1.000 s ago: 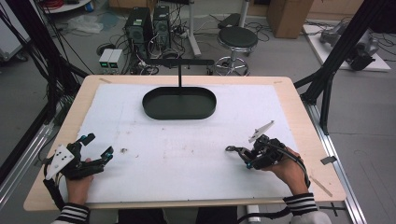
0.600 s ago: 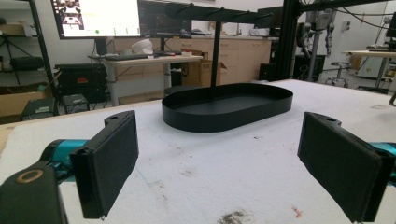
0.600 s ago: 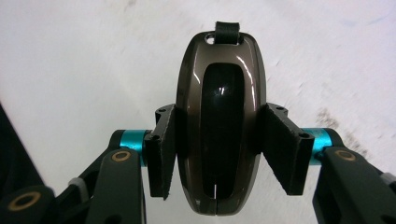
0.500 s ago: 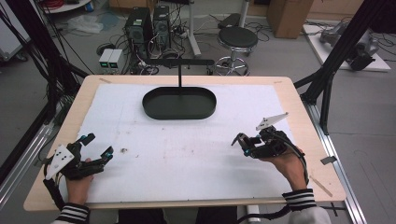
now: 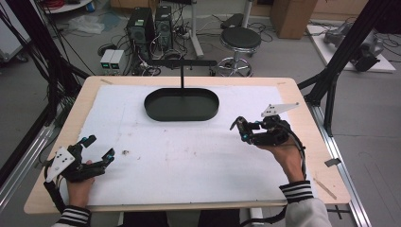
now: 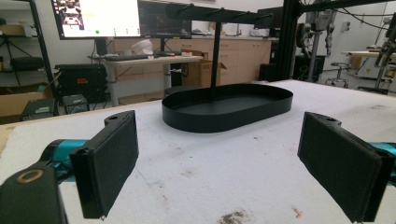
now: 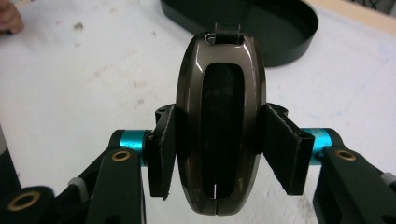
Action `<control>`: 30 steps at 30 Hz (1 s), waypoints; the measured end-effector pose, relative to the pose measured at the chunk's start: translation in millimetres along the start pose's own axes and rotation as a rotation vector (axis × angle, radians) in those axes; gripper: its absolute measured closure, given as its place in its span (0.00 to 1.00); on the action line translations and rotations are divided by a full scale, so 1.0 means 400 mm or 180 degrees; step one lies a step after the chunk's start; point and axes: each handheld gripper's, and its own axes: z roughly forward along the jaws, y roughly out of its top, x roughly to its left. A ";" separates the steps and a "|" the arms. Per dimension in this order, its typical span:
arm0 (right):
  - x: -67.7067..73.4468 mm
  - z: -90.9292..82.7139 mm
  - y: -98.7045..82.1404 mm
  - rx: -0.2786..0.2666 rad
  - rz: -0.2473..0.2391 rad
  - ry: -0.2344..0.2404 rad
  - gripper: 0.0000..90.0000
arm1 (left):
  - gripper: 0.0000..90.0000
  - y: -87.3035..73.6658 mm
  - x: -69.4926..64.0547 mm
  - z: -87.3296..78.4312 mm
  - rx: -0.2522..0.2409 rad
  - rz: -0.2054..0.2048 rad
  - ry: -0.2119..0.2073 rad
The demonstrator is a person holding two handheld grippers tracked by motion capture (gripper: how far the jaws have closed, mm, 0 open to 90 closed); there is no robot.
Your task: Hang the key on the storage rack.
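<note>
Key fob, one only, dark brown and glossy with a small strap loop at its top, is sitting clenched between the pads of the right gripper, above the white table and a little in front of the tray's right end. The pads are pressing its two long sides, so its face is turned up toward the camera and its loop end is pointing toward the tray; this grip probably suits carrying it there.

Going from largest down: one table is bearing everything. One black oval tray is lying at the far middle, empty, with a black stand rising behind it, a likely place for the fob. Two grippers are working. The left gripper is resting near the table's front left corner with its jaws spread wide and nothing between them, apparently waiting.
</note>
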 end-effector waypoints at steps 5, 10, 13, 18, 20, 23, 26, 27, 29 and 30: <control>-0.005 0.009 0.036 -0.0170 0.0017 -0.0039 0.54 | 0.14 0.000 0.000 0.000 -0.0002 0.0003 0.0001; -0.008 0.027 0.082 -0.0282 0.0012 -0.0122 0.54 | 0.14 0.000 0.000 -0.001 -0.0007 0.0001 0.0000; -0.012 0.037 0.105 -0.0323 -0.0010 -0.0192 0.54 | 0.14 0.000 0.000 -0.001 -0.0010 0.0001 0.0000; -0.020 0.046 0.133 -0.0359 -0.0050 -0.0273 0.54 | 0.14 0.000 0.000 -0.001 -0.0017 0.0001 0.0000; -0.025 0.049 0.147 -0.0354 -0.0060 -0.0302 0.54 | 0.14 -0.001 -0.001 -0.002 -0.0021 -0.0001 0.0003; -0.037 0.056 0.176 -0.0398 -0.0068 -0.0314 0.54 | 0.14 -0.001 0.000 -0.002 -0.0022 0.0001 0.0004; -0.046 0.063 0.199 -0.0408 -0.0079 -0.0344 0.54 | 0.14 0.000 0.000 -0.002 -0.0019 -0.0001 -0.0002; -0.050 0.066 0.206 -0.0408 -0.0077 -0.0344 0.54 | 0.14 -0.001 0.000 -0.002 -0.0024 -0.0002 -0.0001; -0.053 0.069 0.213 -0.0419 -0.0089 -0.0351 0.54 | 0.14 0.000 0.001 -0.002 -0.0019 -0.0003 -0.0001; -0.056 0.071 0.220 -0.0410 -0.0082 -0.0352 0.54 | 0.14 0.000 0.001 -0.002 -0.0017 -0.0004 -0.0001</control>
